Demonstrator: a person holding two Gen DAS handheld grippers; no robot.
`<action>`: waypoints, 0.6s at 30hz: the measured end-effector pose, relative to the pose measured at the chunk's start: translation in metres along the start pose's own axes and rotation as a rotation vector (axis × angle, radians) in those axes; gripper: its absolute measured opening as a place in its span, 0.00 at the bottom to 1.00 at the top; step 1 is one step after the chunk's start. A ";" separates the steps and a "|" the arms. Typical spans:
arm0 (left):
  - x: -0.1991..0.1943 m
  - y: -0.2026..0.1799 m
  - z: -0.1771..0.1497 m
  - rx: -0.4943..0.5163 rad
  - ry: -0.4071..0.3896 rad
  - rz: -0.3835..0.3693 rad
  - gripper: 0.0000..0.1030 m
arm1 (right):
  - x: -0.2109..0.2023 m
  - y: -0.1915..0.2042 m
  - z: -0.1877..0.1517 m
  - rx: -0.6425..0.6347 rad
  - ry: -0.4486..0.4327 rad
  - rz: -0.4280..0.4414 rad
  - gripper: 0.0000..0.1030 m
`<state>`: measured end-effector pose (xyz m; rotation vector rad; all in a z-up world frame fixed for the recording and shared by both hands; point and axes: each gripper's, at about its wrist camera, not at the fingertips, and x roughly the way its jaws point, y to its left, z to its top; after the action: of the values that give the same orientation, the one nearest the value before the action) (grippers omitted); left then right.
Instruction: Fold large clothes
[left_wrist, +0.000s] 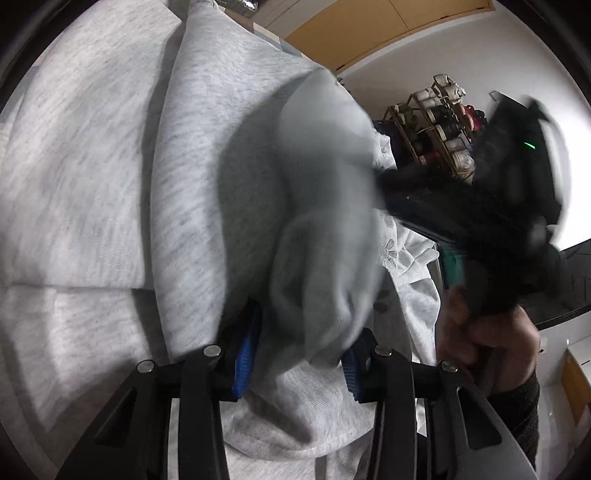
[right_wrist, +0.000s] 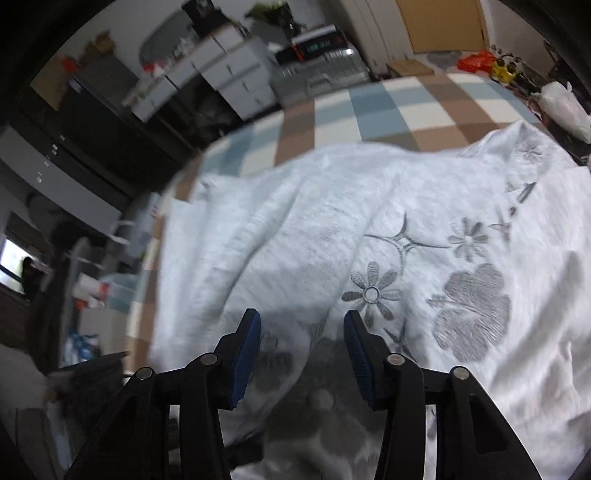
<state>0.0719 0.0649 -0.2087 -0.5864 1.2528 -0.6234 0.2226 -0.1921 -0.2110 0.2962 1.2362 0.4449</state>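
Observation:
A light grey sweatshirt (left_wrist: 207, 155) with grey embroidered flowers (right_wrist: 469, 306) lies over a checked surface (right_wrist: 369, 107). In the left wrist view my left gripper (left_wrist: 299, 347) has a blurred fold of the sweatshirt (left_wrist: 317, 258) between its blue pads (left_wrist: 243, 362), which stand apart. The other hand-held gripper (left_wrist: 517, 192), black and motion-blurred, is at the right with a hand (left_wrist: 484, 336) on it. In the right wrist view my right gripper (right_wrist: 303, 343) is open and empty just above the sweatshirt's front, beside the flowers.
A shelf of rolled goods (left_wrist: 439, 129) stands against the white wall at the right. White drawer units (right_wrist: 236, 77), a black cabinet (right_wrist: 103, 136) and a plastic bag (right_wrist: 565, 107) surround the checked surface. A wooden door (right_wrist: 443, 26) is at the far back.

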 end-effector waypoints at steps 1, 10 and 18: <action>-0.001 -0.003 0.001 -0.003 0.002 0.002 0.33 | 0.013 0.005 0.000 -0.056 0.036 -0.077 0.19; -0.012 -0.009 -0.010 0.066 0.017 0.023 0.37 | 0.021 0.024 -0.018 -0.411 0.147 -0.361 0.17; -0.009 -0.015 -0.020 0.089 0.030 0.091 0.37 | -0.023 -0.005 -0.018 -0.218 0.052 -0.143 0.20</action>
<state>0.0494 0.0596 -0.1959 -0.4451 1.2656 -0.6110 0.2007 -0.2081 -0.1998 0.0105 1.2377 0.4615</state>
